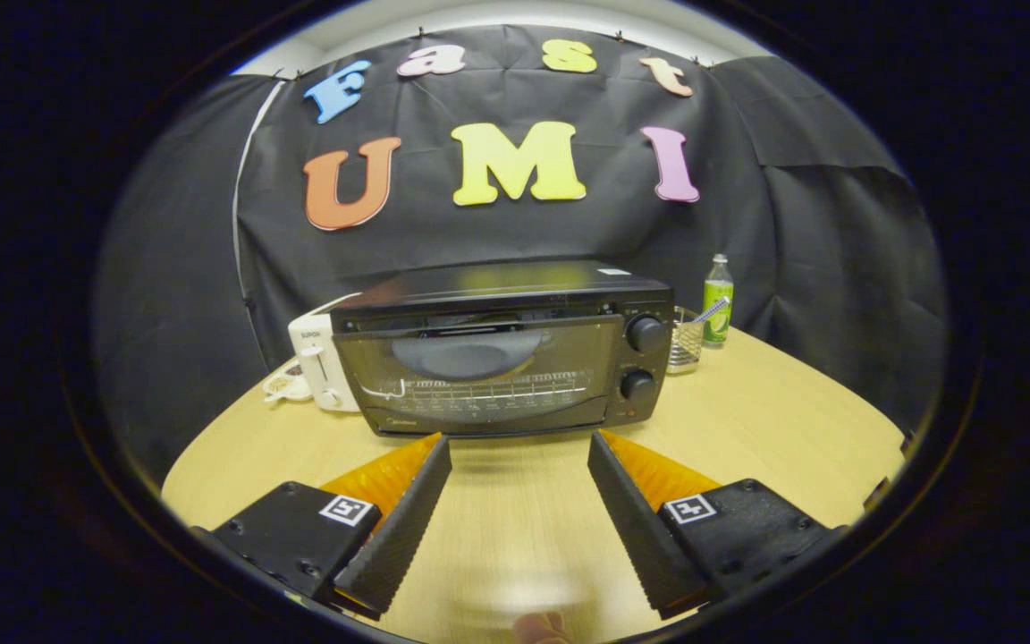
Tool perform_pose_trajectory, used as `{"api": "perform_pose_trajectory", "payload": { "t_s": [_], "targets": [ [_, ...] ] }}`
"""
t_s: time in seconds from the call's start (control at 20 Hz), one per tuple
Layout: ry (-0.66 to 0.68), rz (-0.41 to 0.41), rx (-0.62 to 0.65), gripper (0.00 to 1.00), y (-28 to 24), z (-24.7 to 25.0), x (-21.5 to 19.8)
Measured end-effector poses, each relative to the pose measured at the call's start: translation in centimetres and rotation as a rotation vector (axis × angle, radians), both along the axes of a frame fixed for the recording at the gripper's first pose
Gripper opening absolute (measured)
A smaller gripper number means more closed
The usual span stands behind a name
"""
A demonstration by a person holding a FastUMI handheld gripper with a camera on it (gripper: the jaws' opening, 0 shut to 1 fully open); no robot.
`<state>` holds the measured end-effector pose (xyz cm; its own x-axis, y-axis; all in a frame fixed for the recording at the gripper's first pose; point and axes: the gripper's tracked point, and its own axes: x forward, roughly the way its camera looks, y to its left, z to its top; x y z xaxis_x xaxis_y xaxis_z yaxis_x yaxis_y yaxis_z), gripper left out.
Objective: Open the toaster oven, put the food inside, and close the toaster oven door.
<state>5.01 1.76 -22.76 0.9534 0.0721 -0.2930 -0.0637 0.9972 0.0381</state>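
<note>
Hovering wide apart with nothing between its fingers, the gripper [519, 443] faces the toaster oven [502, 349] just ahead on the wooden table [774, 429], door closed (a rack showing through the glass). Left of the oven sits a white toaster [323, 362]; right of it, a wire basket [684, 340] and green bottle [717, 300].

Toaster oven [502, 349]: black housing, glossy top that mirrors the wall; door looks like dark, reflective glass, wire rack visible through it. Table [747, 420] under it — pale wood-look surface, smooth, slight sheen. Left of the oven, white toaster [318, 362], smooth plastic look. Right of the oven, wire basket [683, 344] — shiny metal mesh; beside it a bottle [717, 311], clear plastic look. Gripper [519, 447] fingers spread apart, ribbed matt faces.
</note>
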Motion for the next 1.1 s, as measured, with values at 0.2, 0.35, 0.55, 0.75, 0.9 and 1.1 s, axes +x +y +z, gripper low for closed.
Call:
{"api": "perform_pose_trajectory", "payload": {
  "t_s": [0.2,0.35,0.55,0.75,0.9,1.1],
  "targets": [
    [-0.041,0.003,0.028,1.0,-1.2,3.5,-2.6],
    [-0.066,0.005,0.055,1.0,-2.6,6.3,-5.0],
    [-0.129,-0.038,0.073,1.0,-5.5,11.0,-7.8],
    [-0.226,-0.032,0.08,1.0,-6.5,16.1,-10.6],
    [-0.281,0.002,0.09,1.0,-6.2,19.3,-13.1],
    [-0.328,0.061,0.056,1.0,-4.9,21.8,-15.8]
  ]
}}
